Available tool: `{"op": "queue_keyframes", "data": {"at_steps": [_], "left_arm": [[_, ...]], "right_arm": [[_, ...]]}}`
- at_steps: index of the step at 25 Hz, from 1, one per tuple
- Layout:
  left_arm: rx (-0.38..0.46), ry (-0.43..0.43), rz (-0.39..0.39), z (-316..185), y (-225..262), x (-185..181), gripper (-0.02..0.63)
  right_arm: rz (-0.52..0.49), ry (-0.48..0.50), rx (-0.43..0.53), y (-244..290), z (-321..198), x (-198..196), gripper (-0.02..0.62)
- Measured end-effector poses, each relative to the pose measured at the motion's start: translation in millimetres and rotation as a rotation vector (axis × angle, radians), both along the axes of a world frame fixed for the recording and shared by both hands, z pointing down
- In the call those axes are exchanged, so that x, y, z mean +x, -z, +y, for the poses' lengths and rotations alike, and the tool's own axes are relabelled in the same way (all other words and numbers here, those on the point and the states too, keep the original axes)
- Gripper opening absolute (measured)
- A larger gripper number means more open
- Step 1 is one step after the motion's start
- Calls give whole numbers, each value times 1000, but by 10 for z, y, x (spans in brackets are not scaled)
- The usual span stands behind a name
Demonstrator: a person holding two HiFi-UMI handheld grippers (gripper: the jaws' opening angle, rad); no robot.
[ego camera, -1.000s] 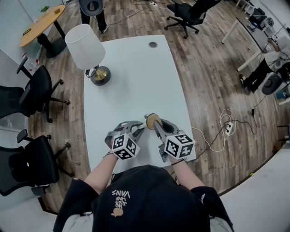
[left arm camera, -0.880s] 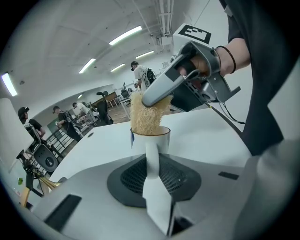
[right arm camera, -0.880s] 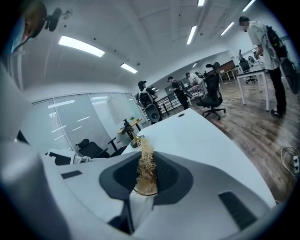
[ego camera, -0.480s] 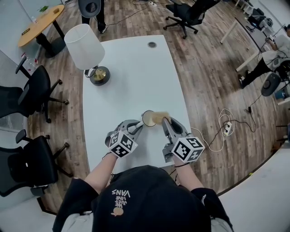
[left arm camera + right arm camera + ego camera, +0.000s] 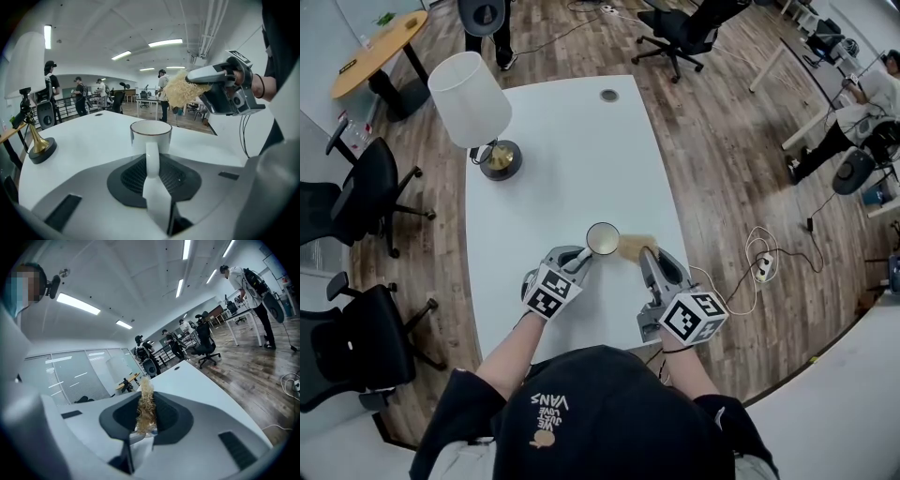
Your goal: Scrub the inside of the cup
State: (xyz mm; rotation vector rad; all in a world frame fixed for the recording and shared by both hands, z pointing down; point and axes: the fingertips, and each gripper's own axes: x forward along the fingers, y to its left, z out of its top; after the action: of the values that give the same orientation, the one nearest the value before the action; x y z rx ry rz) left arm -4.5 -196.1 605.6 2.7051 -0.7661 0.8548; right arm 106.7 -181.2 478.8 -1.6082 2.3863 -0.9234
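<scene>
Now, at the near end of the white desk [image 5: 572, 159], your left gripper [image 5: 581, 261] has its jaws clamped on the handle of the white cup [image 5: 602, 238], which stands upright with its mouth open to the ceiling. Your right gripper [image 5: 644, 255] has its jaws closed on a tuft of straw-coloured scrubber [image 5: 633, 246], which hangs just beside the cup's rim, to its right and outside it.

The scrubber is not in the cup at this instant. Bring it over the mouth, lower it in, and work it round the wall and the bottom while your left grip stops the cup from turning. Hold the right jaws clear of the thin rim.

Nothing lies between scrubber and cup. Far up the desk a lamp [image 5: 473, 103] with a white shade stands well apart, with a grommet [image 5: 608, 95] beyond it. Office chairs [image 5: 356, 192] and a loose cable [image 5: 750, 272] ring the desk on the wood floor [image 5: 722, 159].
</scene>
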Motion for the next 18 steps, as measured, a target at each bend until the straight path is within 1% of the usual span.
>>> {"op": "queue_keyframes", "data": {"at_steps": [4, 18], "left_arm": [[-16, 11, 16, -55, -40, 21, 69], [-36, 15, 22, -43, -99, 33, 71]], "right_arm": [[0, -14, -1, -2, 23, 28, 71], [-5, -26, -4, 18, 118, 34, 71]]}}
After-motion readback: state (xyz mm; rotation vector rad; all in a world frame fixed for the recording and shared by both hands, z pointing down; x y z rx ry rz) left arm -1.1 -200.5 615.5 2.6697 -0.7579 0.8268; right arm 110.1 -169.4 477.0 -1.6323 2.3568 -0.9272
